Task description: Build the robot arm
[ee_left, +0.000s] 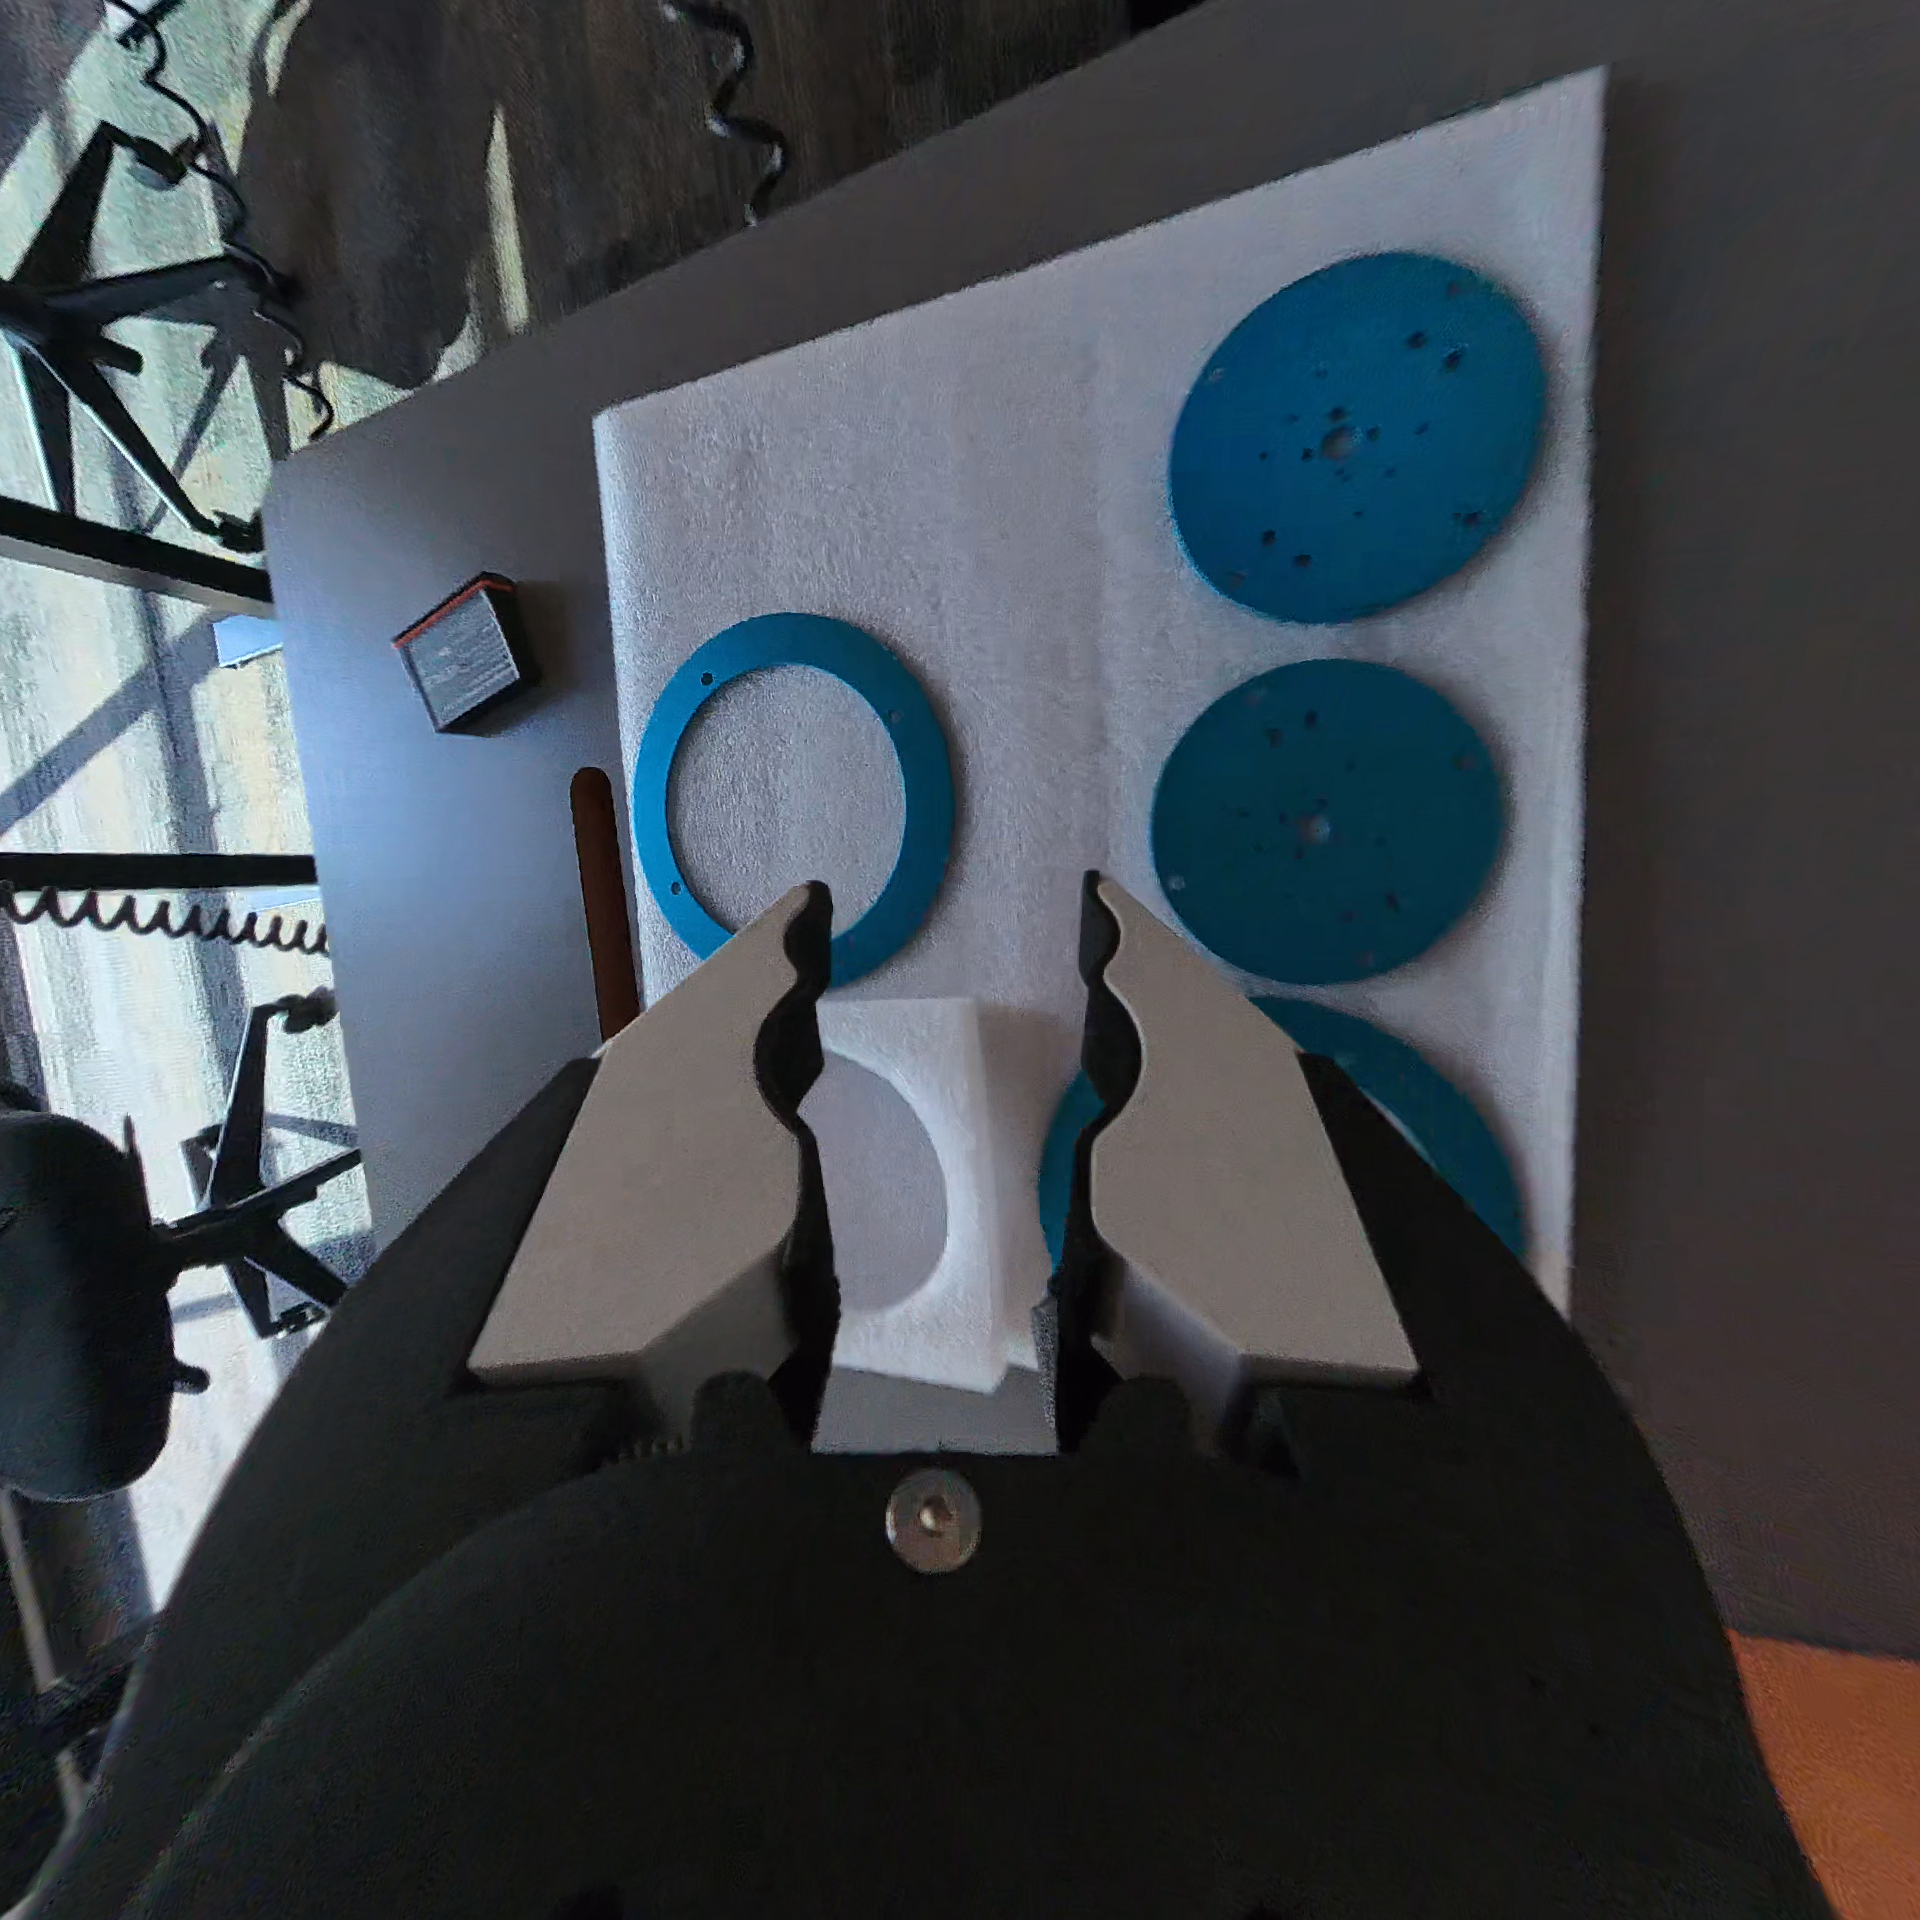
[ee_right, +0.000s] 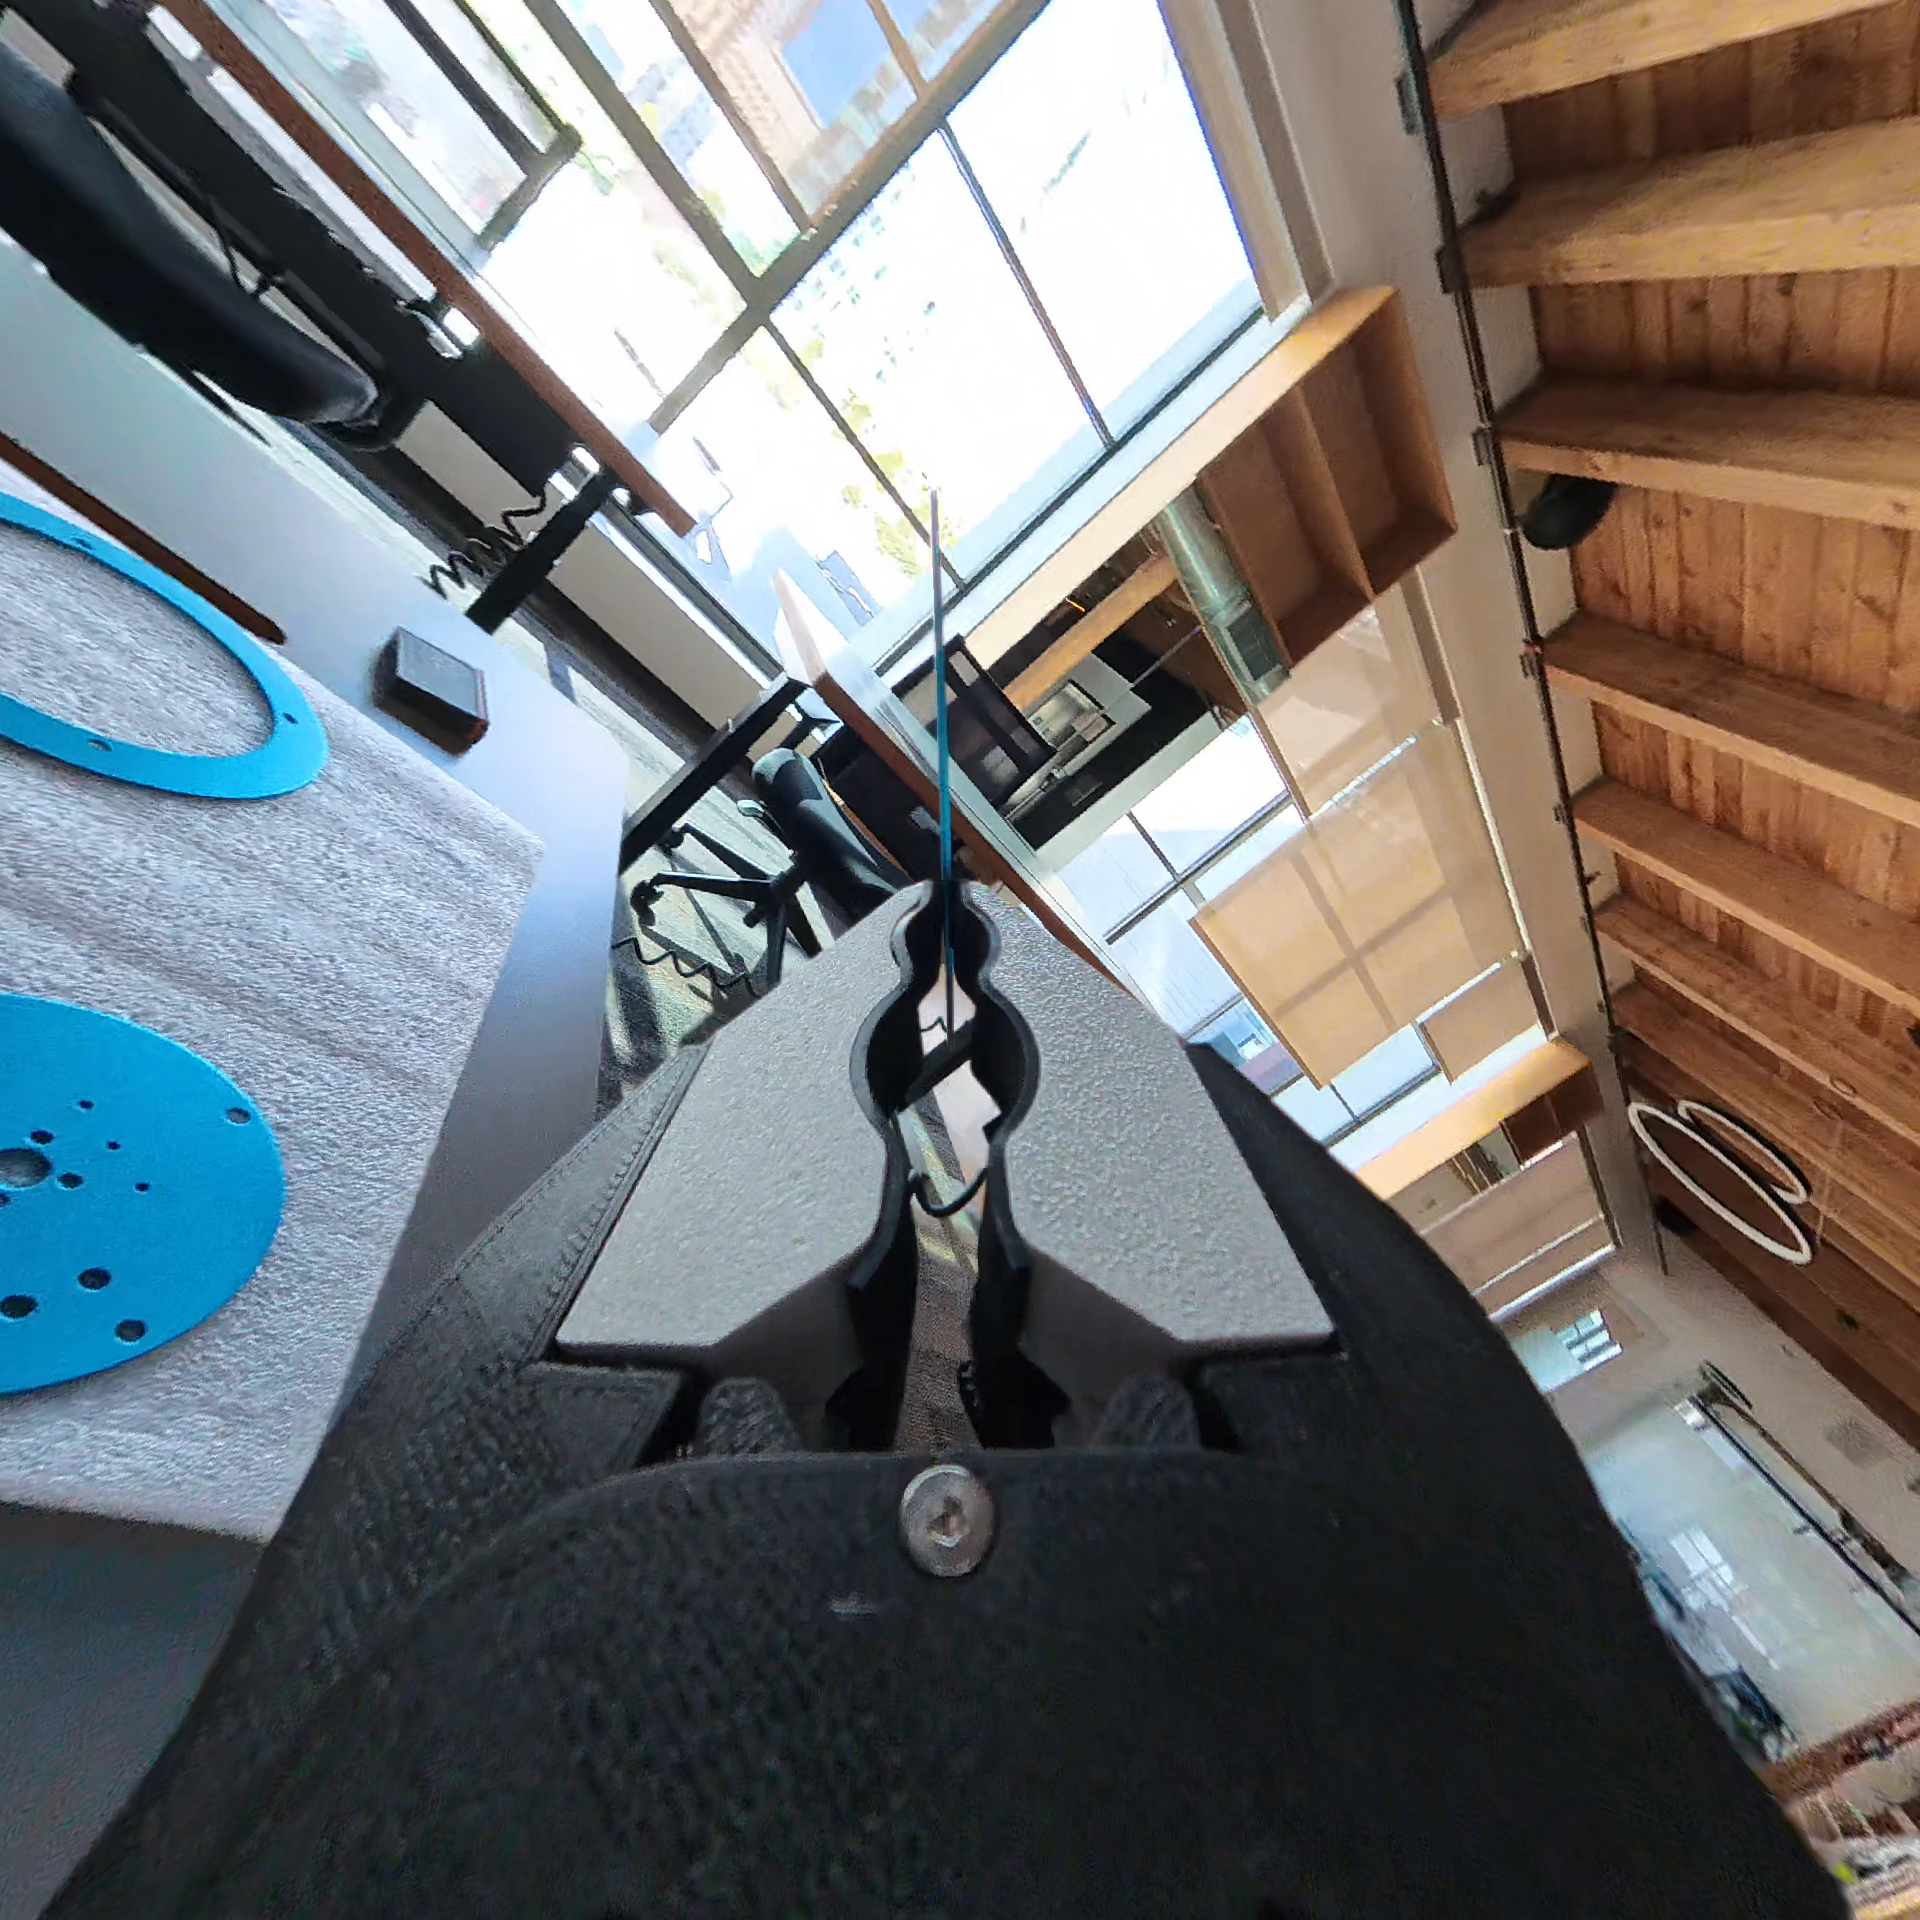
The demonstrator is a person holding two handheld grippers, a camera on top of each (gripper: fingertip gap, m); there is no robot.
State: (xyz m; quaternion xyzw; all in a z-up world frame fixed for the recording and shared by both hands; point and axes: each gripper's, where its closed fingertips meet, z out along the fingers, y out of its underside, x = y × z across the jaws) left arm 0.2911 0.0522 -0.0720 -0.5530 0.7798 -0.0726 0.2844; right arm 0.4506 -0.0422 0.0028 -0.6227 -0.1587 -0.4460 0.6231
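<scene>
On the grey counter [ee_left: 436,935] at the far left lies a small dark box [ee_left: 465,652] with an orange edge, and nearer, a slim dark brown stick [ee_left: 601,894] along the edge of a white foam sheet [ee_left: 935,520] with a grainy, soft-looking surface. On the sheet's left lies a flat blue ring [ee_left: 681,831] with small holes. The left tongs [ee_left: 954,914] hang over the sheet pointing down at it, their grey scalloped fingers [ee_left: 665,1174] spread apart with nothing between them; under them sits a white foam block [ee_left: 935,1049] with a round cutout. To the right lie a row of flat blue discs: the upper disc [ee_left: 1356,436] and middle disc [ee_left: 1325,821] drilled with many holes, the lower disc [ee_left: 1423,1101] partly hidden by the right finger.

The right tongs [ee_right: 945,894] tilt up toward the windows [ee_right: 883,260] and timber ceiling [ee_right: 1714,520], pinched together on a thin blue plate [ee_right: 940,707] seen edge-on, standing straight out past the tips.
</scene>
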